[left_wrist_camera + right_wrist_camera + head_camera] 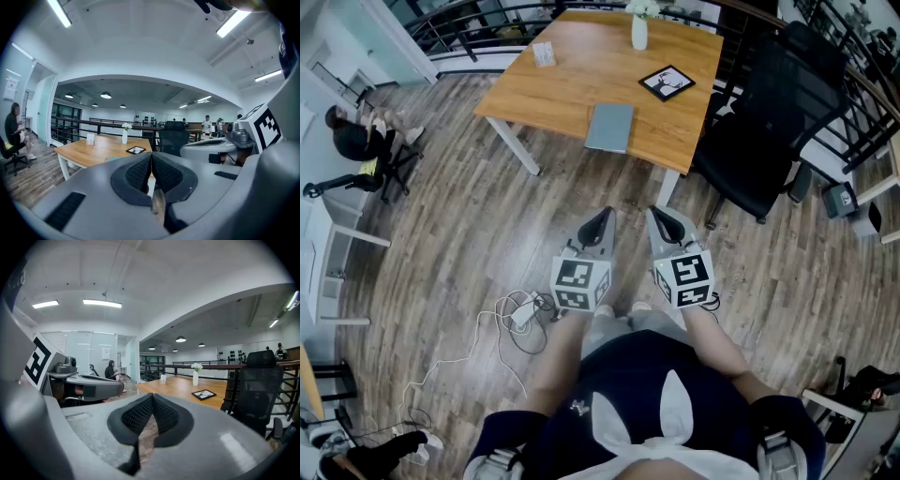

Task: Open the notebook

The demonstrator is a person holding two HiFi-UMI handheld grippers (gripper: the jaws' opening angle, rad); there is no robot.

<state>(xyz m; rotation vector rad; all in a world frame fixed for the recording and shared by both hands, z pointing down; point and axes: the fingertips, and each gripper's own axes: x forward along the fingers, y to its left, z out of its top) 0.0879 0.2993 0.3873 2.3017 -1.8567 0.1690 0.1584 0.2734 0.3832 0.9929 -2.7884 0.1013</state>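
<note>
In the head view, one closed grey rectangular notebook lies flat at the near edge of the light wooden desk in the upper centre of the frame. Its long axis runs up and down the frame, tipped slightly to the right at the top, and one short end points at the grippers. Also on the desk are one white vase with flowers at the far edge, one black-framed picture to the upper right of the notebook, and one clear card holder to the upper left. One black office chair stands at the desk's right corner. The left gripper and right gripper hang side by side in the lower centre, well apart from the notebook, with wood-plank floor between. A white power adapter with tangled cables lies at the lower left, and a seated person is at the left edge.

In the left gripper view, the left gripper's jaws are clenched with nothing between them. The desk, vase, picture and chair sit mid-frame beyond them. The right gripper fills the right side.

In the right gripper view, the right gripper's jaws meet at the tips, empty. The desk is at centre right with the chair further right, and the left gripper is at the left.
</note>
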